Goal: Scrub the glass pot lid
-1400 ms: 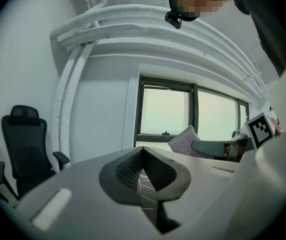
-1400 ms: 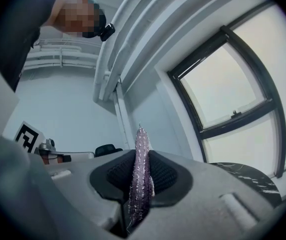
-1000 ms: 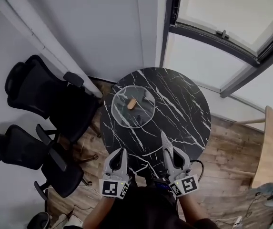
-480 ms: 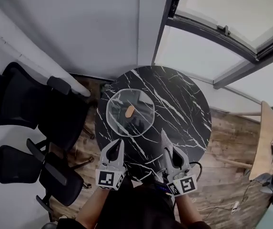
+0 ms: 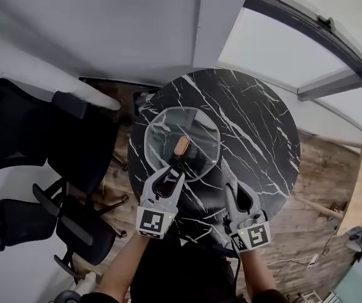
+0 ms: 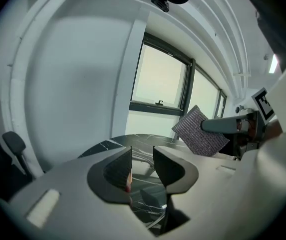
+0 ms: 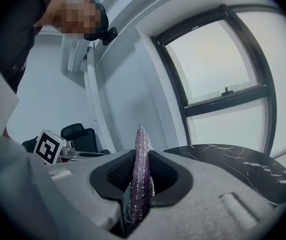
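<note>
Head view: the lid (image 5: 198,130) lies flat on the table (image 5: 256,125), on the near-left part of the top. It is round, so it has no long axis of its own. Its knob (image 5: 181,146) does: an oblong at the lid's centre whose length runs roughly away from me, nearly in line with the left gripper (image 5: 174,172).

Finding: the knob lies straight ahead of the left gripper, just beyond the tips, which are over the lid's near rim. The left hand is the nearer one. Its jaws have just been opening and stand apart at a moderate gap. The left gripper view shows glass and table through that gap, with a sliver of the knob's colour at the edge of one jaw. Nothing is pressed between the pads.

The right gripper (image 5: 228,177) is closed on the pad (image 6: 200,132), which stands edge-up between the jaws, clear of the table. Its tips sit just beside the lid's near right rim; whether they overlap the glass I cannot tell.

Pose: both forearms (image 5: 125,269) reach in from my side, with the grippers side by side and pointing forward and slightly down.

Judgement: the coming move turns on the knob's line. As it lies lengthwise to the left jaws, they can close across its narrow width to steady the lid. The pad would then have the glass to its left to work on.
</note>
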The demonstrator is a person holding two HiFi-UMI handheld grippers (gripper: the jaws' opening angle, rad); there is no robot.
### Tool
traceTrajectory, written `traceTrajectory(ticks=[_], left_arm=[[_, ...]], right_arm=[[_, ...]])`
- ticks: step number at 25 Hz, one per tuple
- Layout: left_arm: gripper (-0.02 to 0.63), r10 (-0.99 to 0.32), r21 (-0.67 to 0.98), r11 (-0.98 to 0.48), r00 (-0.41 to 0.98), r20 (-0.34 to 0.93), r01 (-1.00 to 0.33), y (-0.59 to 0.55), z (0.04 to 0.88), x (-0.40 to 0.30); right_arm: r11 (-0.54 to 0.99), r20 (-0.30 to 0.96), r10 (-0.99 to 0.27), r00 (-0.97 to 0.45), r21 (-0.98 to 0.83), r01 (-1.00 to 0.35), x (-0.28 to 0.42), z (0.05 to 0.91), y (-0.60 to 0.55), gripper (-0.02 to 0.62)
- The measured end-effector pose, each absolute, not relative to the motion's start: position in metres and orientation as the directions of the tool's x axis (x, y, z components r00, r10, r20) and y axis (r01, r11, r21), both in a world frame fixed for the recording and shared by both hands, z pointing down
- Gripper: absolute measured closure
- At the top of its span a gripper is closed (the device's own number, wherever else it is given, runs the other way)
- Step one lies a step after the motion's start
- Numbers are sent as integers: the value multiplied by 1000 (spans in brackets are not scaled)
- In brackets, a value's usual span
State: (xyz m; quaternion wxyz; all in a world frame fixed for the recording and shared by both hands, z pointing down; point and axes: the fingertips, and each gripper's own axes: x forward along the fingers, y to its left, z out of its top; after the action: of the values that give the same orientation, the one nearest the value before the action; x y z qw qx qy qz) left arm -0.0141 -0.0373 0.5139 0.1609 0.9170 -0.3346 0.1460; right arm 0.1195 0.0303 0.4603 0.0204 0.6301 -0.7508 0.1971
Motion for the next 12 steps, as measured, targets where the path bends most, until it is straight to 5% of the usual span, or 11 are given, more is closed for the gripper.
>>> traceTrajectory(ticks=[5,12], left_arm=[[392,-521,187,-730,712,471,-658,-56,574,-4],[372,-476,222,-705,682,556,-674,-82,627,7]], right_arm=[[129,306,-929,-206,-254,-959,128,492,8,515],[106,354,-918,-179,-216,-971,149,526,-13,515]])
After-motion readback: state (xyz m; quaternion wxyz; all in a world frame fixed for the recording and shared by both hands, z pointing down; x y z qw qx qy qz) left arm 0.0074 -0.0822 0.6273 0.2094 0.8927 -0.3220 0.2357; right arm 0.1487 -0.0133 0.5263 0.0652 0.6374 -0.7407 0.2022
